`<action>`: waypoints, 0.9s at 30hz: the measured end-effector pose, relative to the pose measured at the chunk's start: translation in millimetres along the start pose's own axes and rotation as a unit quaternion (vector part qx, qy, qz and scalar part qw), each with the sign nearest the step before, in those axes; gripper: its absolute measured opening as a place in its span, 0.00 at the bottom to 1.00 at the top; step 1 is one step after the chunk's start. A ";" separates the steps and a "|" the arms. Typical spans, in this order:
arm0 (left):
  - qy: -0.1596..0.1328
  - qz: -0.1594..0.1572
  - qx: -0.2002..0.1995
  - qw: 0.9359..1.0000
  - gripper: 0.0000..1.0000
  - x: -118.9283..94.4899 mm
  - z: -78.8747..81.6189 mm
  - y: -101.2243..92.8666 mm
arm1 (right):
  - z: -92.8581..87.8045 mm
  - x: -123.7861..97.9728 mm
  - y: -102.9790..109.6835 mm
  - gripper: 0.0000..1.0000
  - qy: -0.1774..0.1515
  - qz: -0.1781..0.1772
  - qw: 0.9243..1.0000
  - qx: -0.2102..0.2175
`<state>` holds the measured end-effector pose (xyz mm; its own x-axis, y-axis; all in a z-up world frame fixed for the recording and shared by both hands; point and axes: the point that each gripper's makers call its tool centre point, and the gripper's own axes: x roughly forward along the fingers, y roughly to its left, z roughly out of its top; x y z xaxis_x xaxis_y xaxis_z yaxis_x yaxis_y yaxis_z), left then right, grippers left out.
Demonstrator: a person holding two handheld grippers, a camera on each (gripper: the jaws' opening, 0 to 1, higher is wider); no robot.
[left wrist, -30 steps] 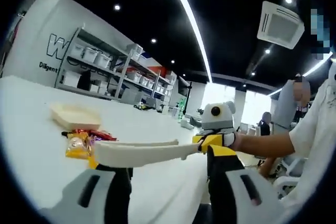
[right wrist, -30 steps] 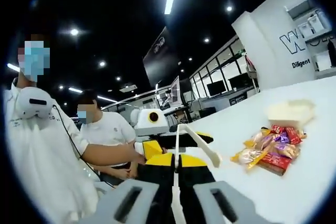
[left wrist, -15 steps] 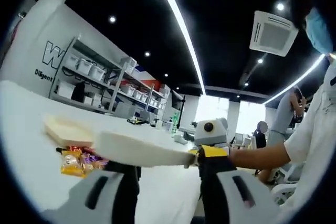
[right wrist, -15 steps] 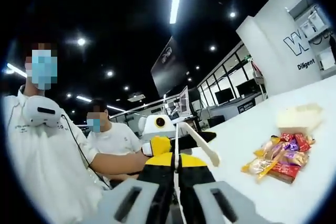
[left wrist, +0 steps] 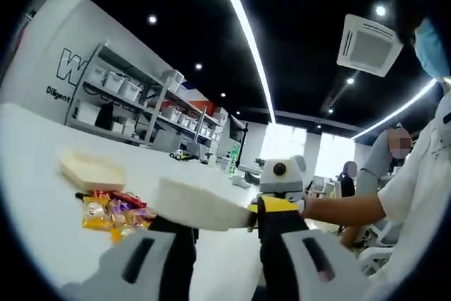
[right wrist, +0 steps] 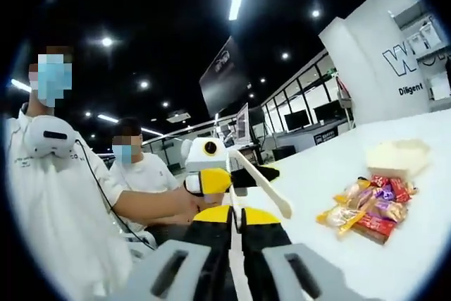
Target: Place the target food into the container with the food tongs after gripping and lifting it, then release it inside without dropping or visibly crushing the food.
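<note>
Cream plastic food tongs (right wrist: 262, 185) clenched in right gripper (right wrist: 237, 225) jaws, well apart from wrapped snack pile (right wrist: 368, 208) and cream container (right wrist: 396, 156) on white bench (right wrist: 310, 244), ready for pickup; left gripper (left wrist: 222, 227) jaws released, idle.

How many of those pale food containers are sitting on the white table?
1. The container sits on the table just beyond the pile of snack packets; the right gripper view shows the same one.
</note>
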<state>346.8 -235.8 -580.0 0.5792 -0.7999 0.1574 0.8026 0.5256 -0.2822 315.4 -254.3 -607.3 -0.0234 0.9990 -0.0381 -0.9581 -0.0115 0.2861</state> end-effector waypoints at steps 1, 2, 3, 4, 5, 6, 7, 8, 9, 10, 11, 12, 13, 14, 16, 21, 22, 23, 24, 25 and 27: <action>0.000 -0.001 -0.004 1.000 0.30 0.8 -0.9 -0.5 | -2.2 0.5 -0.1 0.00 0.007 0.000 1.000 -0.001; 0.001 0.000 -0.012 1.000 0.29 1.3 -1.9 0.1 | -3.1 0.6 -0.9 0.00 0.009 -0.001 1.000 -0.001; 0.002 0.000 -0.013 1.000 0.29 1.7 -2.7 1.6 | -5.2 0.7 -2.4 0.00 0.015 -0.005 1.000 -0.001; 0.005 0.000 -0.015 1.000 0.29 2.3 -4.3 2.1 | -7.6 0.3 -4.3 0.00 0.022 -0.009 1.000 -0.003; 0.009 -0.001 -0.017 1.000 0.28 2.8 -6.2 1.9 | -10.0 0.4 -5.1 0.00 0.027 -0.010 1.000 -0.007; 0.012 -0.003 -0.016 1.000 0.28 2.9 -7.5 1.4 | -12.2 0.7 -5.6 0.00 0.032 -0.010 0.999 -0.009; 0.017 -0.004 -0.014 1.000 0.27 3.2 -9.6 1.5 | -14.8 0.8 -6.8 0.00 0.037 -0.013 0.999 -0.007; 0.019 -0.005 -0.014 1.000 0.27 3.2 -10.3 1.3 | -17.2 0.6 -7.0 0.00 0.041 -0.012 0.999 -0.001; 0.025 -0.009 -0.016 1.000 0.27 3.2 -12.4 -1.3 | -20.5 0.0 -1.2 0.00 0.046 0.005 0.998 0.033; 0.025 -0.014 -0.021 0.999 0.27 3.0 -12.6 -3.4 | -20.1 -0.2 0.7 0.00 0.041 0.011 0.998 0.053; 0.022 -0.019 -0.022 0.999 0.28 2.9 -11.4 -4.1 | -16.9 -0.1 4.5 0.00 0.027 0.026 0.998 0.056; 0.012 -0.029 -0.026 0.999 0.28 2.1 -8.1 -7.7 | -15.4 0.0 6.9 0.00 0.019 0.035 0.998 0.054; 0.005 -0.037 -0.025 0.999 0.28 1.4 -5.6 -10.3 | -14.2 -0.1 10.3 0.00 0.012 0.044 0.998 0.050; -0.003 -0.038 -0.021 0.999 0.28 1.2 -3.2 -11.1 | -12.7 0.4 11.8 0.00 0.006 0.047 0.997 0.055; -0.009 -0.044 -0.017 0.999 0.28 1.6 0.7 -13.6 | -11.9 1.3 14.1 0.00 0.005 0.052 0.997 0.060; -0.012 -0.050 -0.002 0.999 0.29 2.5 4.8 -16.8 | -7.3 2.5 17.6 0.00 -0.001 0.061 0.997 0.052; -0.011 -0.051 -0.002 0.999 0.29 2.6 5.0 -17.0 | -6.4 2.7 18.7 0.00 -0.003 0.063 0.997 0.046; -0.010 -0.051 -0.005 0.999 0.29 2.9 4.8 -17.1 | -5.6 3.1 19.7 0.00 -0.005 0.064 0.997 0.041; -0.010 -0.052 -0.007 0.999 0.29 3.3 4.6 -17.2 | -4.7 3.2 20.9 0.00 -0.007 0.067 0.997 0.038; -0.010 -0.053 -0.007 0.999 0.30 3.8 4.2 -17.3 | -4.3 3.1 21.9 0.00 -0.010 0.069 0.997 0.035; -0.005 -0.053 -0.003 0.999 0.30 4.6 2.9 -18.7 | -4.4 2.1 21.2 0.00 -0.016 0.067 0.997 0.023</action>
<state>334.9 -248.4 -571.2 0.4927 -0.8480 0.1953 0.8583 0.4365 -0.2698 293.7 -252.6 -605.5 -0.1404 0.9895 0.0333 -0.9332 -0.1435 0.3295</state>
